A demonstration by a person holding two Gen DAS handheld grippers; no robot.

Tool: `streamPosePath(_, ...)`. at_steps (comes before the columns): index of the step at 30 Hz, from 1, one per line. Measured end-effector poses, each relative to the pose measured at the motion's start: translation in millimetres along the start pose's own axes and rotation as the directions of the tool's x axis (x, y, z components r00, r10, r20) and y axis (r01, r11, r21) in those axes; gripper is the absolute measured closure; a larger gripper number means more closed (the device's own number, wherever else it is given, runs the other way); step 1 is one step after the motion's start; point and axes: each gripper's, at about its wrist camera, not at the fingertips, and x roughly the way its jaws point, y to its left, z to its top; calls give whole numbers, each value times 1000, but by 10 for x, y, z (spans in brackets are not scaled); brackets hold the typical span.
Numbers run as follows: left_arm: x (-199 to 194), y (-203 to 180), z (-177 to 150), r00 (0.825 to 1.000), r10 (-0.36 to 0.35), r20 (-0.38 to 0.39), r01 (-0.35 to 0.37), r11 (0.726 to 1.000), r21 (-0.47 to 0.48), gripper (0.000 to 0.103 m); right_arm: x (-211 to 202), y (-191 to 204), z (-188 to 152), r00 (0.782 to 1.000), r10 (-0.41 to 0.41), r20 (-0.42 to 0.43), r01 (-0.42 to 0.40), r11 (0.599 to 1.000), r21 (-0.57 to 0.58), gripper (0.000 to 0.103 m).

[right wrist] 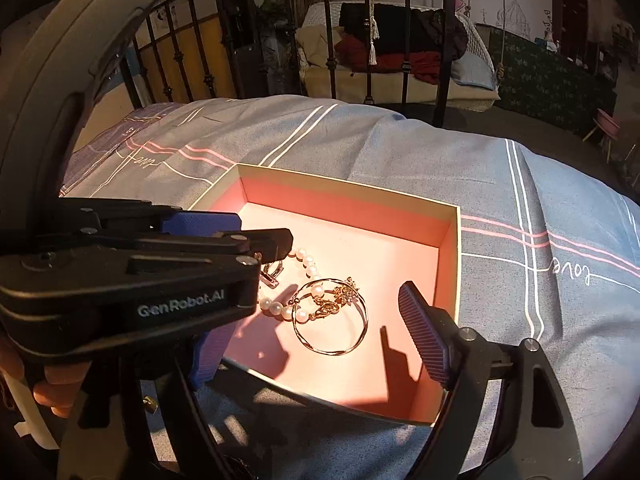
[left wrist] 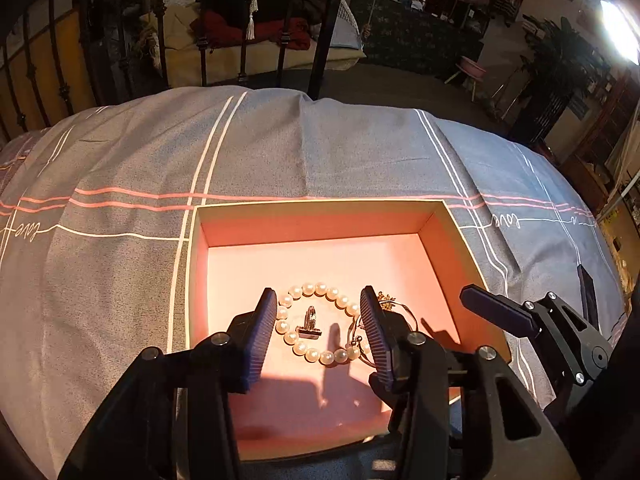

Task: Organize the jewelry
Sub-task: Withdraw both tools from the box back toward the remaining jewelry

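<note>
**A:** so where's the jewelry at right now?

**B:** all of it sits in the open box [left wrist: 320,220], pink inside with a cream rim, on the bed. There's a pearl bracelet [left wrist: 316,322] lying flat on the box floor, and a small silver clip-looking piece [left wrist: 309,324] lies inside its loop. Can't tell exactly what that piece is. Just beside the pearls is a thin gold bangle [right wrist: 330,316], overlapping the end of the bracelet, with a little gold chain and flower charm [right wrist: 340,298] lying across it.

**A:** and the claws? holding anything?

**B:** nope. The left claw [left wrist: 320,320] hangs right over the pearls, jaws apart, nothing pinched between them; the bracelet shows in the gap on the box floor below. The right claw [right wrist: 316,332] is spread wide on either side of the bangle, also empty, pads not touching it. The two claws are close together, left one crossing in front of the right one's view.

**A:** what's the box on?

**B:** a grey-blue bedsheet [left wrist: 280,152] with white and pink stripes and "love" written on it. Black iron bed rail [left wrist: 328,28] behind, and past it a pile of dark and red clothes [right wrist: 400,44] on another bed.
</note>
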Motion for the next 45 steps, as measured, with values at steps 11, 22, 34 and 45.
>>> streamPosePath(11,-878,-49,-717,983,-51,178,33,994,104,36,-891,-52,-665,990,-24,136,21,999,25,23)
streamPosePath(22,-587,33,-1442,999,-16,30,12,990,142,38,-757,67,-1188,997,61,-37,-63,995,-79,51)
streamPosePath(34,-397,16,-1437,999,38,7,-39,984,171,47,-473,173,-1128,993,70,-94,-86,982,-167,63)
streamPosePath(45,-422,9,-1473,999,38,22,-41,983,177,49,-507,290,-1167,995,64,-81,-80,973,-218,77)
